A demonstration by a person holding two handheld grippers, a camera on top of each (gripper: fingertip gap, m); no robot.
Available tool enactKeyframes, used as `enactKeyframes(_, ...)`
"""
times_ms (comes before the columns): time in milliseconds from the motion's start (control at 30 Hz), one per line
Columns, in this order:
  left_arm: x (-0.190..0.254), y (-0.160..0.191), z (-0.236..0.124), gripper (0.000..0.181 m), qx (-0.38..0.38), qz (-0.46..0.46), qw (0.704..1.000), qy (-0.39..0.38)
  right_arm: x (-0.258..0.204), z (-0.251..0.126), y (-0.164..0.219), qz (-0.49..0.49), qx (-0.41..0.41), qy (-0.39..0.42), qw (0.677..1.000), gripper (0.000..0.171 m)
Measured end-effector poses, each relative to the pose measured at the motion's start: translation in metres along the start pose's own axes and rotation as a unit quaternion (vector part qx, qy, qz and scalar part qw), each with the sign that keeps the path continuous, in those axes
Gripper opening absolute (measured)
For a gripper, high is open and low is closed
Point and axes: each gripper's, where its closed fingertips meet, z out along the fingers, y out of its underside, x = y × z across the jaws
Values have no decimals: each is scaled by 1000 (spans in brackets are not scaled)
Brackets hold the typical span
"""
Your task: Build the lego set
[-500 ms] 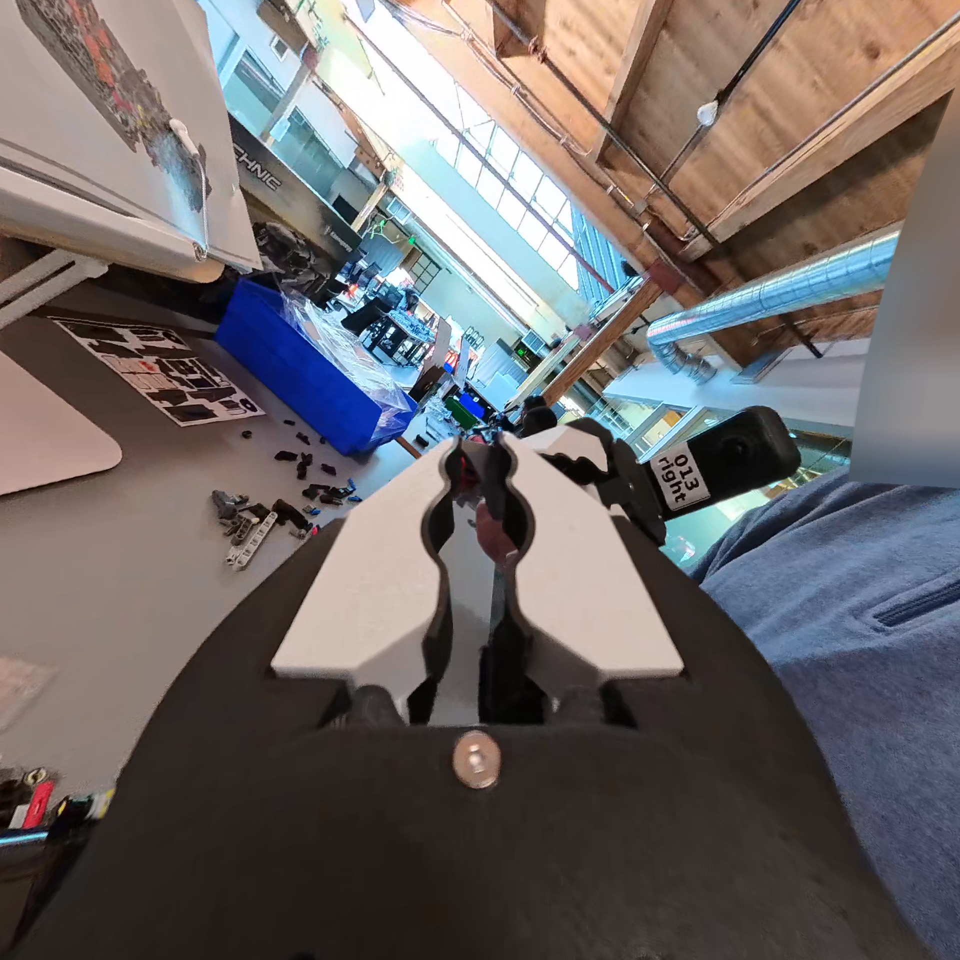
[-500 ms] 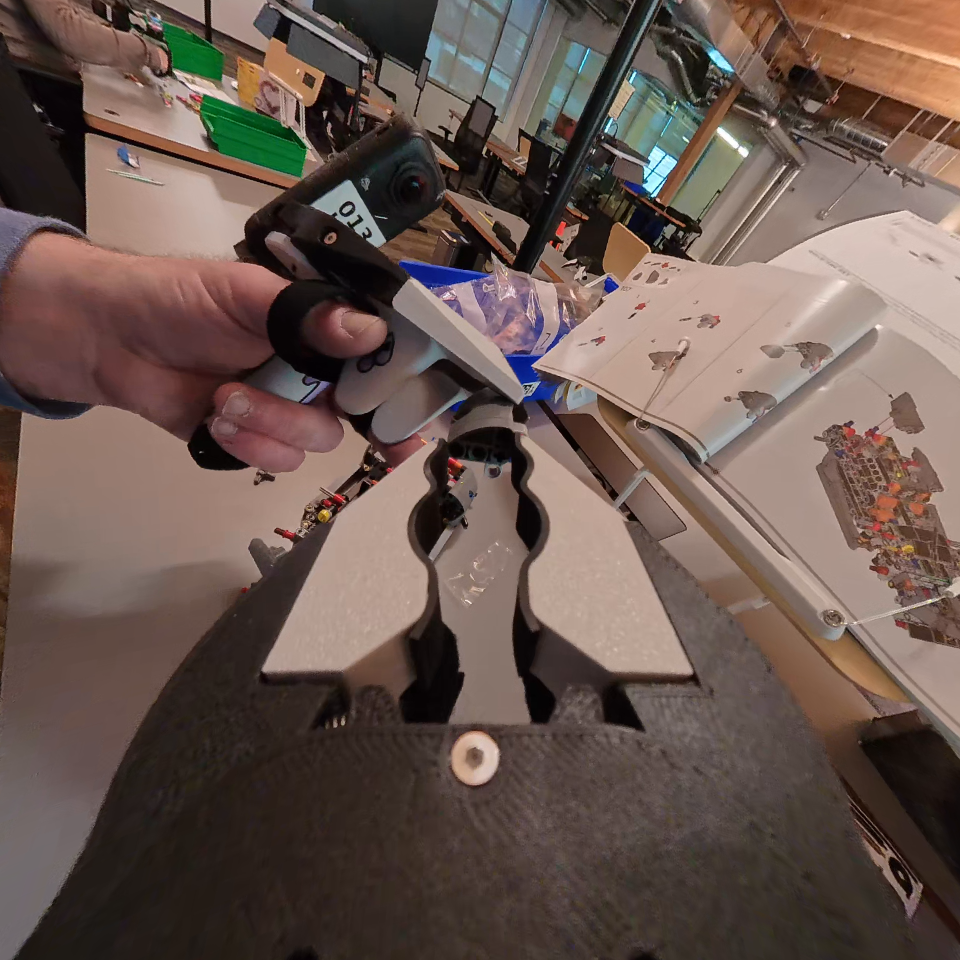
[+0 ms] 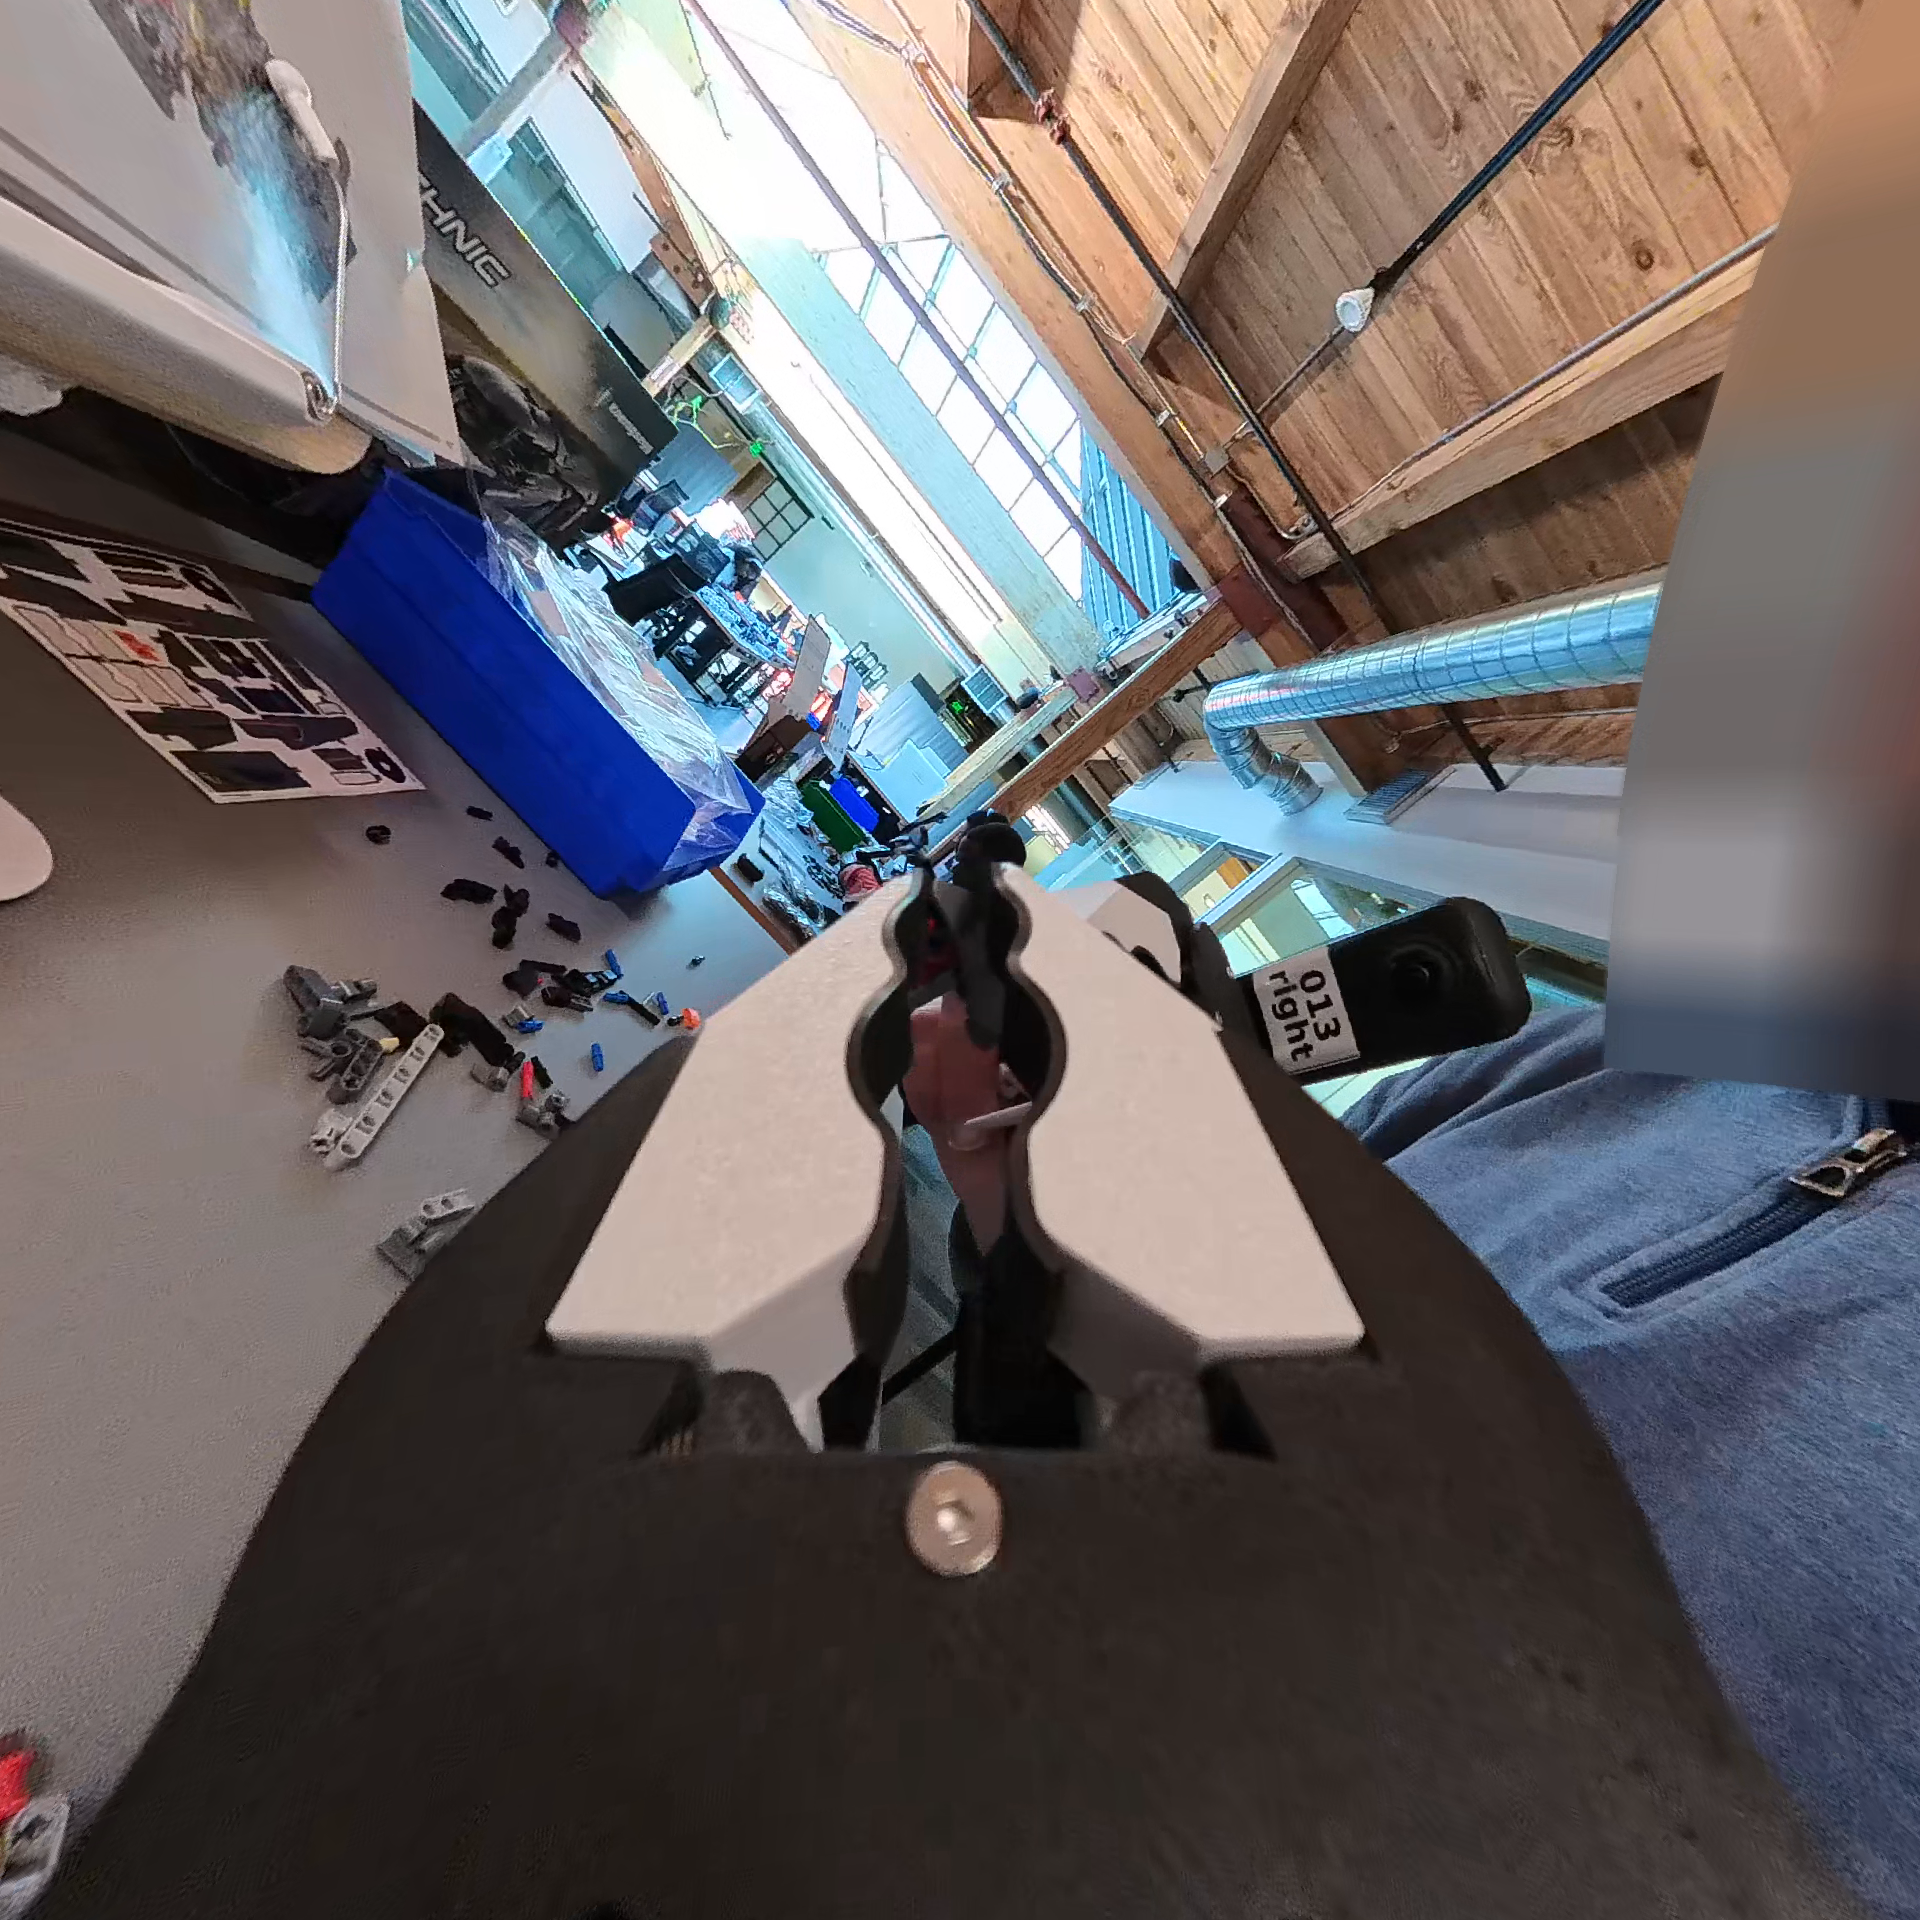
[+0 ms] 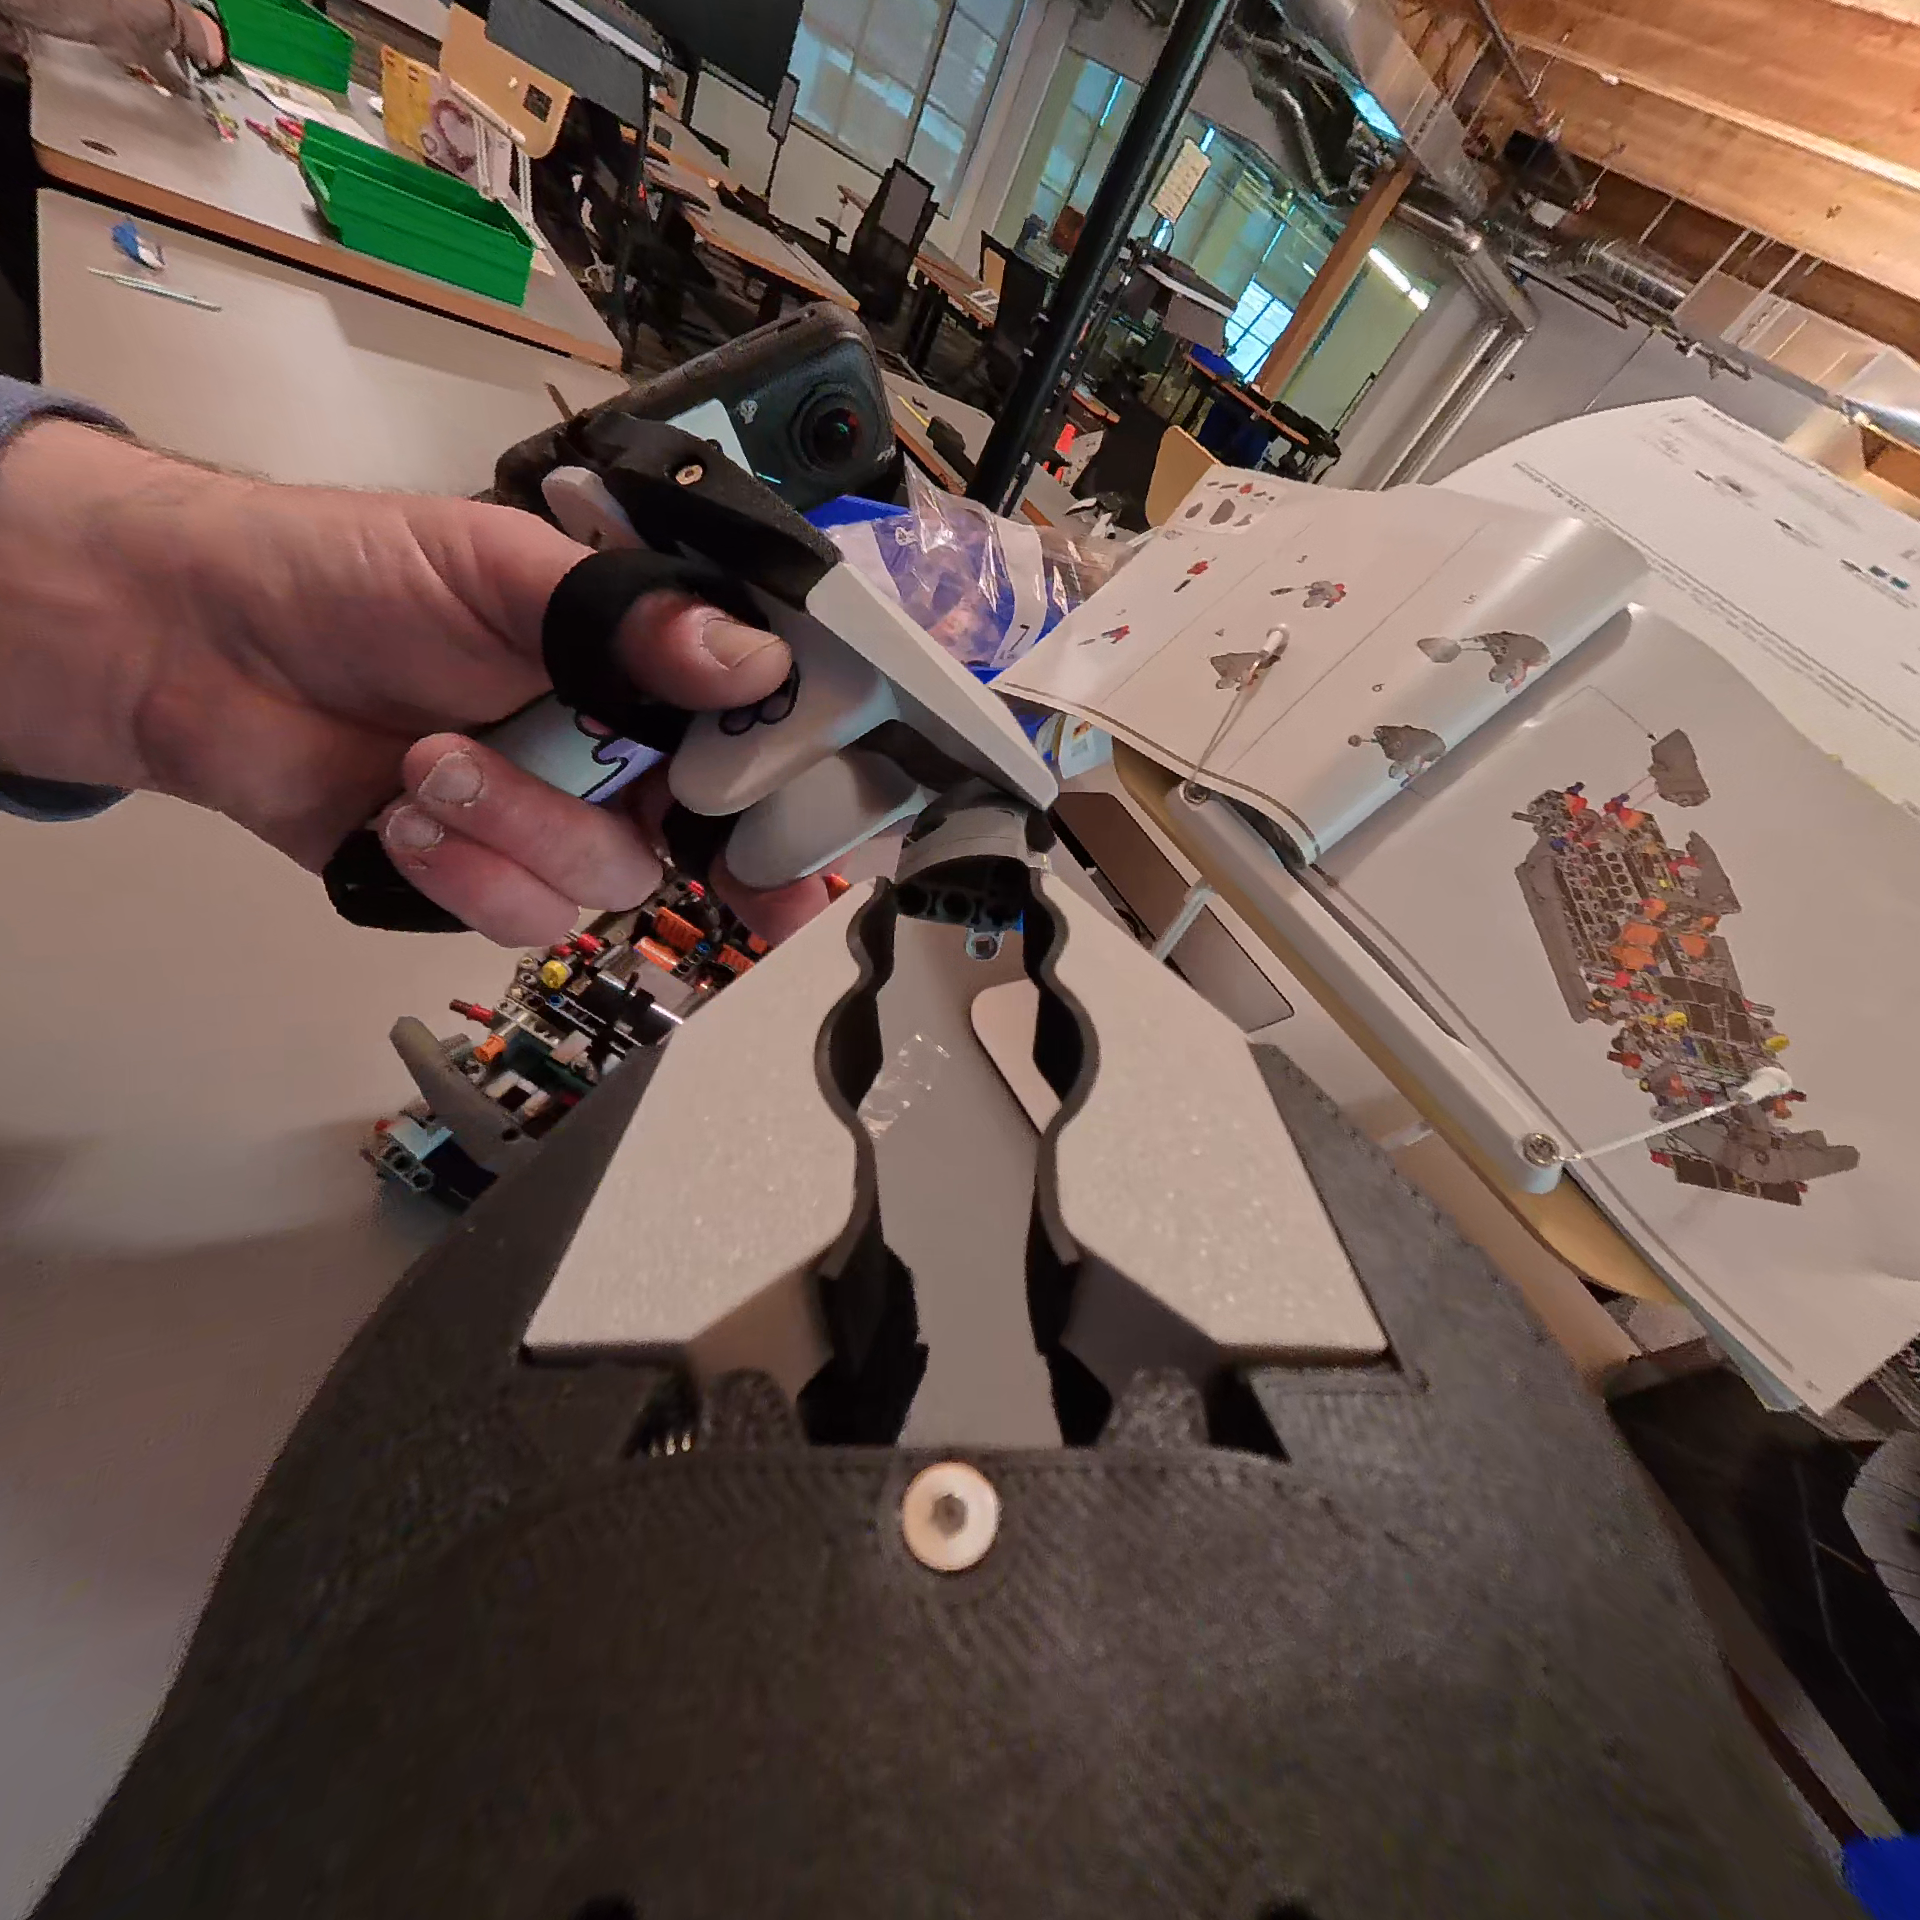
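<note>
Since the earlier frame the left gripper [image 4: 1023,795] has tilted, its tips now meeting the right gripper [image 4: 961,909]. Both clench 1 small piece [image 4: 956,888], grey and black with round holes and a blue pin, held up beside the booklet [image 4: 1558,935]. The half-built model [image 4: 582,1029] lies on the table left of the booklet.

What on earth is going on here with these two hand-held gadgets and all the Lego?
A person is building a Lego set with two hand-held grippers. The right gripper grips a small dark piece at its tips. The left gripper, held in the person's hand, meets it from above, fingers closed on the same small cluster. The part-built model sits on the table beneath, loose pieces lie nearby, and the instruction booklet stands open on the right.
</note>
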Motion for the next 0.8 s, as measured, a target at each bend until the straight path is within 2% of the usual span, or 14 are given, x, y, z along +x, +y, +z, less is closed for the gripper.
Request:
enactKeyframes(200, -15, 2, 19, 12, -10, 54, 997, -56, 16, -8, 17, 4, -8, 8, 1000, 22)
enactKeyframes(400, -24, 0, 29, 36, -24, 107, 989, -103, 34, -17, 33, 4, -16, 16, 1000, 22)
enactKeyframes(733, -29, 11, 50, 48, -98, 203, 961, -162, 47, -21, 49, -20, -23, 14, 999, 22)
enactKeyframes(800, -28, 11, 51, 43, -104, 226, 954, -170, 47, -22, 51, -13, -23, 5, 1000, 22)
